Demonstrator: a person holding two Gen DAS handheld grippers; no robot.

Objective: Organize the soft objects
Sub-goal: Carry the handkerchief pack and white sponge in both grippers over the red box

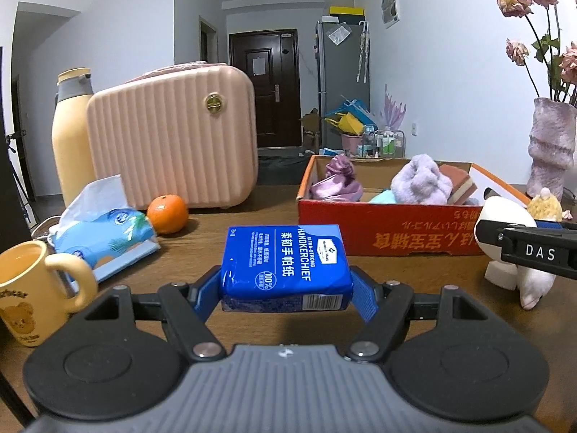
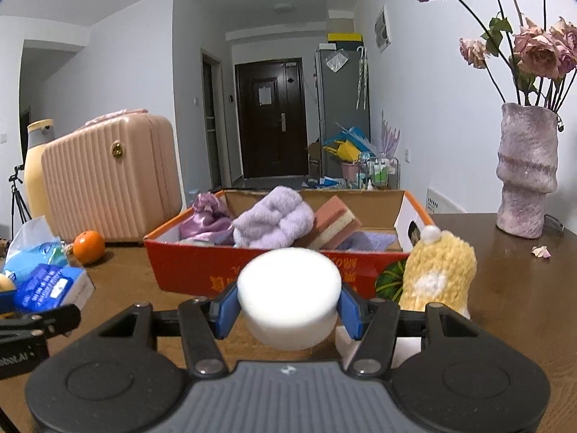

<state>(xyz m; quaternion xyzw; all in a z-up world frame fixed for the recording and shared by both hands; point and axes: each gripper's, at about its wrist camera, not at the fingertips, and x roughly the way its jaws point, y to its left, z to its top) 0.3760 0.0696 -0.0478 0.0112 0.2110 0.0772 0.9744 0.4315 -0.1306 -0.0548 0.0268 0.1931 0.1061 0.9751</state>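
My left claw is clamped on the blue handkerchief pack; my right claw grips a white foam puck, both above the counter before the red box.

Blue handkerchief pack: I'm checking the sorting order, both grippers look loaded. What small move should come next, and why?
Probably carry the blue handkerchief pack, clamped in the left hand-held gripper, forward and right over the red cardboard box. The box already holds soft items, and the right hand-held gripper is shut on a white round sponge.

A home: dark front door, fridge, pink suitcase, vase of dried roses on a wooden table.
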